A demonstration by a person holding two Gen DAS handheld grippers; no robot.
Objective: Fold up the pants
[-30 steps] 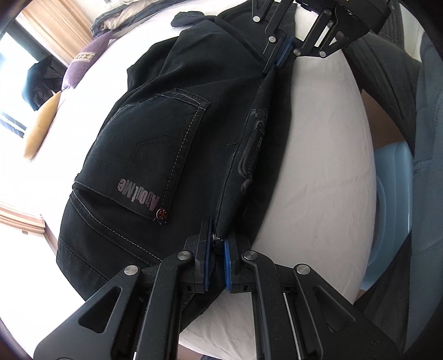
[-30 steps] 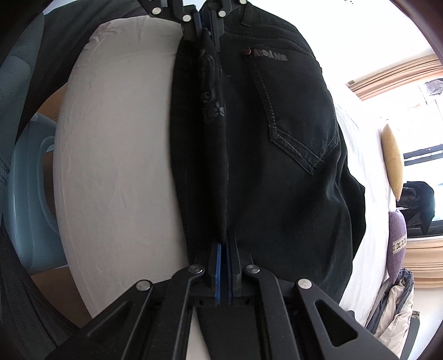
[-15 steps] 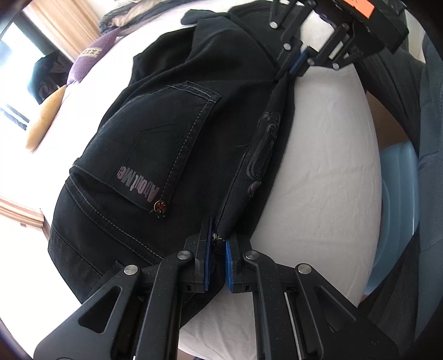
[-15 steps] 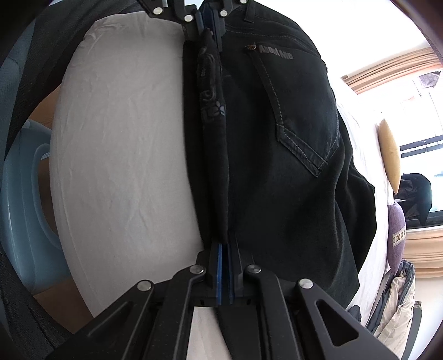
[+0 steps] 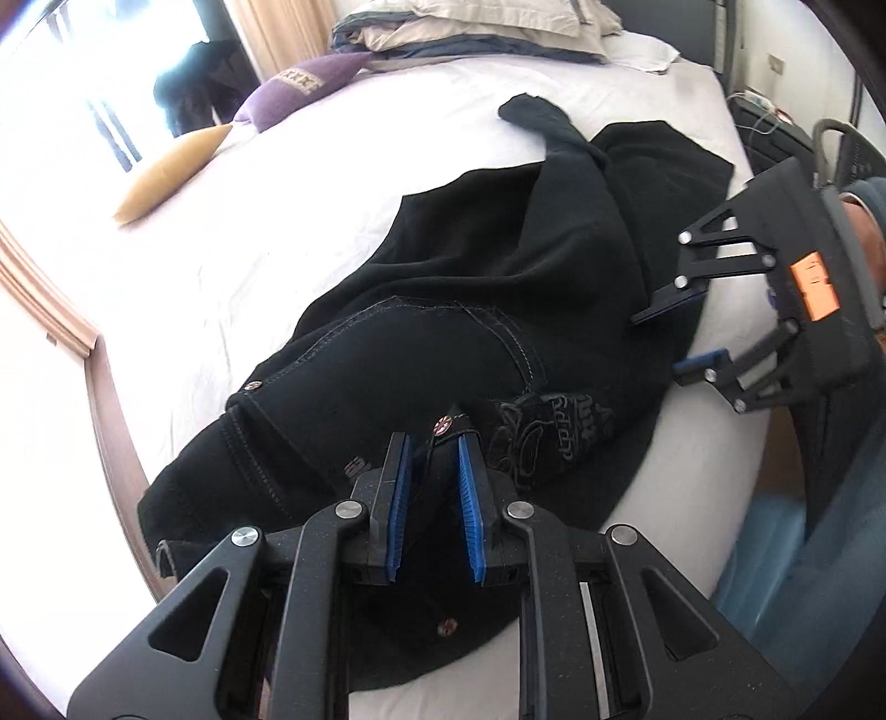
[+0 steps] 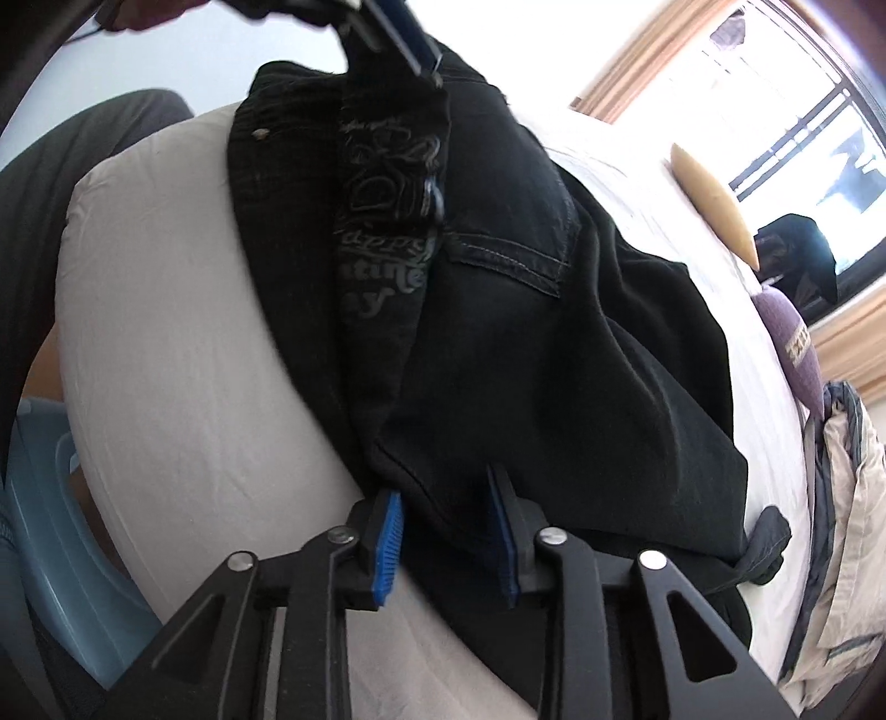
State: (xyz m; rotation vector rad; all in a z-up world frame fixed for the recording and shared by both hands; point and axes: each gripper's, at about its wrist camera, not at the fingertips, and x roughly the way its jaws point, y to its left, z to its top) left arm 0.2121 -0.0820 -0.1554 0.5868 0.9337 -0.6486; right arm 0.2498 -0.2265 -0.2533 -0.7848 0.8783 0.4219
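Note:
Black pants (image 5: 443, 343) lie crumpled on a white bed (image 5: 277, 210), waistband end toward the near edge, legs trailing to the far right. My left gripper (image 5: 433, 443) is open, its jaws either side of a waistband fold with a rivet, not clamping it. My right gripper (image 5: 659, 340) shows at the right of the left wrist view, open beside the pants' edge. In the right wrist view the pants (image 6: 498, 332) drape over the bed edge, and the right gripper (image 6: 446, 498) is open with cloth lying between its jaws.
A yellow cushion (image 5: 171, 166), a purple cushion (image 5: 299, 88) and folded bedding (image 5: 470, 27) lie at the far side of the bed. A light blue plastic container (image 6: 61, 526) stands on the floor beside the bed. A wooden ledge (image 5: 50, 299) runs along the left.
Both grippers have opened and let go of the pants' edge. The stretched edge has dropped and the pants now lie slack on the bed.

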